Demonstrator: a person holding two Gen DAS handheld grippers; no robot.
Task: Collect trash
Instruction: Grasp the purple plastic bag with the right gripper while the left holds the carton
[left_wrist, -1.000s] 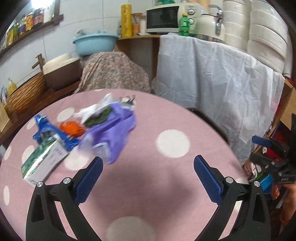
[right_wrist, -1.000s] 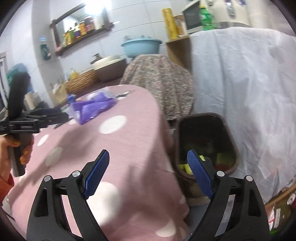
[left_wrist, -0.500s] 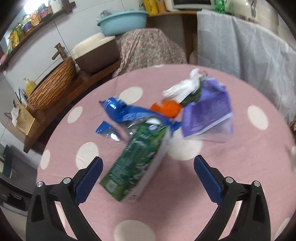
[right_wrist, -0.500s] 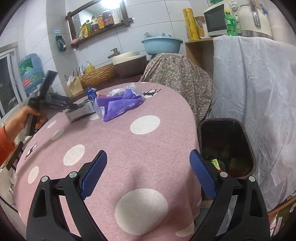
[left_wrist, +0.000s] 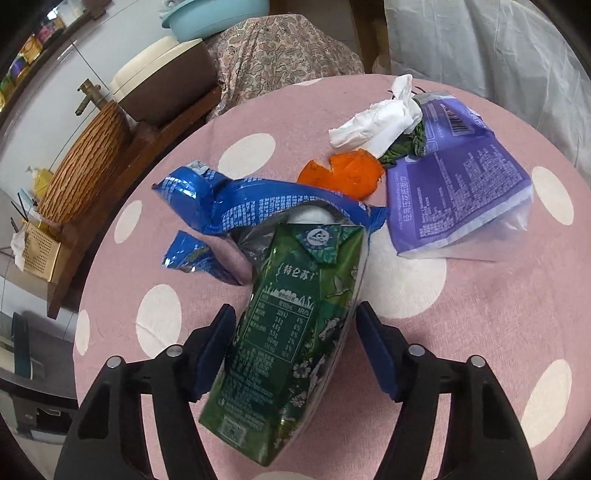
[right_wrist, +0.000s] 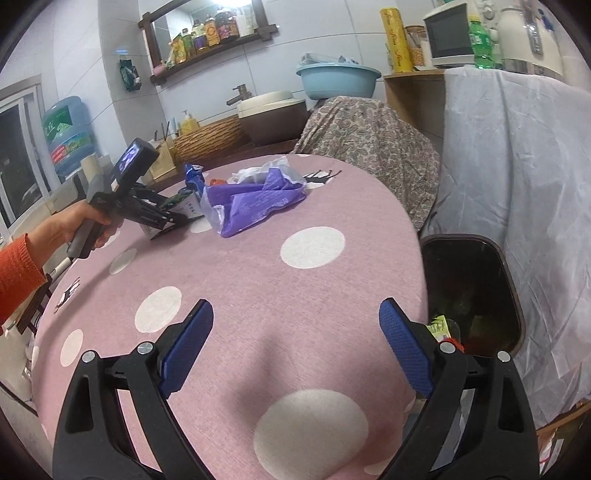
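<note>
Pink table (left_wrist: 461, 332): one carton (left_wrist: 295, 332) between closing left tongs (left_wrist: 295, 347); right tongs (right_wrist: 295, 350) wide.

The green carton (left_wrist: 291, 339) covers part of the blue wrapper (left_wrist: 236, 201). The bin (right_wrist: 476, 291) interior is too dark to identify its contents.
</note>
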